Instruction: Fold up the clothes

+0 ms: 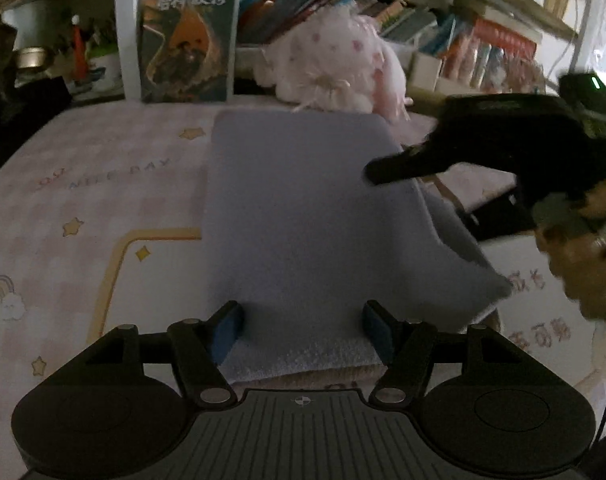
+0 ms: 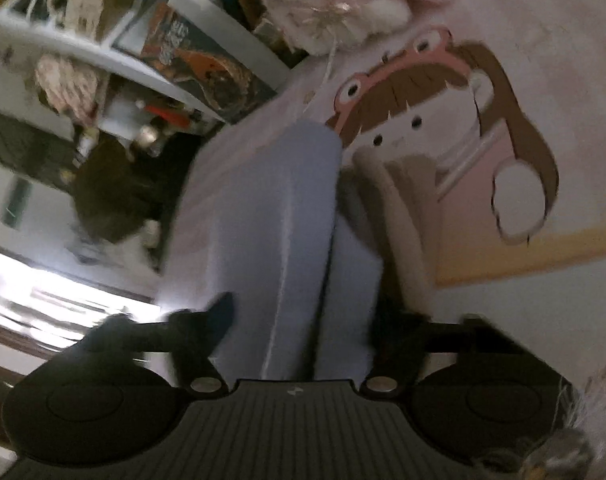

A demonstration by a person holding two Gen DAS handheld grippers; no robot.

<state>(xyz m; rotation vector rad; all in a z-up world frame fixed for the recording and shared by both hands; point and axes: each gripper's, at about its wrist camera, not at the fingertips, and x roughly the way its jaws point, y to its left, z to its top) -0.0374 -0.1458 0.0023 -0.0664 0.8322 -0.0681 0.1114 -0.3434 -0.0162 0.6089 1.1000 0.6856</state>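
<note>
left hand-held gripper (image 1: 303, 334): released over blue cloth (image 1: 303, 216) edge | right hand-held gripper (image 2: 299, 328): released, cloth between fingers

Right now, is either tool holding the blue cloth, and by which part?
Neither grips it. The left tool stands open over the near edge of the blue cloth; the right tool is open beside its right edge.

"哈利·波特" is printed on the upright book (image 1: 187, 36); "NICE DAY" is faintly read on the bedsheet (image 1: 119, 174).
</note>
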